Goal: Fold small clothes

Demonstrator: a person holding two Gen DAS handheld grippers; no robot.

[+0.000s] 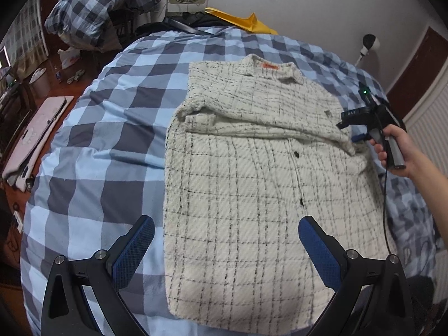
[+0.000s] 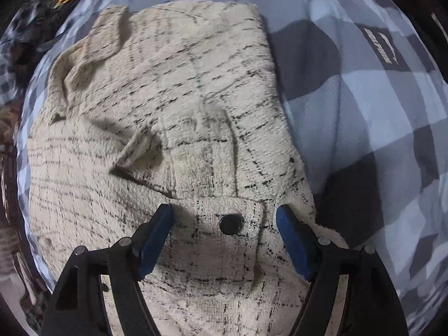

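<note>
Beside right tongs point(image 2: 224, 221), button point(image 2: 230, 224), left-view unseen

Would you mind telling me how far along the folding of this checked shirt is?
Done: one sleeve lies folded across the white checked shirt on the bed. In hand: nothing; the right gripper is open over a buttoned cuff, and the left gripper is open too. Left: the body lies unfolded.

Cream checked shirt point(image 1: 252, 184) lies flat on blue checked duvet point(image 1: 112, 112), collar far, one sleeve folded across chest. Left gripper point(image 1: 226, 240) jaws wide apart above hem, nothing between. Right hand point(image 1: 392, 151) holds right gripper point(image 1: 357, 137) at shirt's right edge.
</note>
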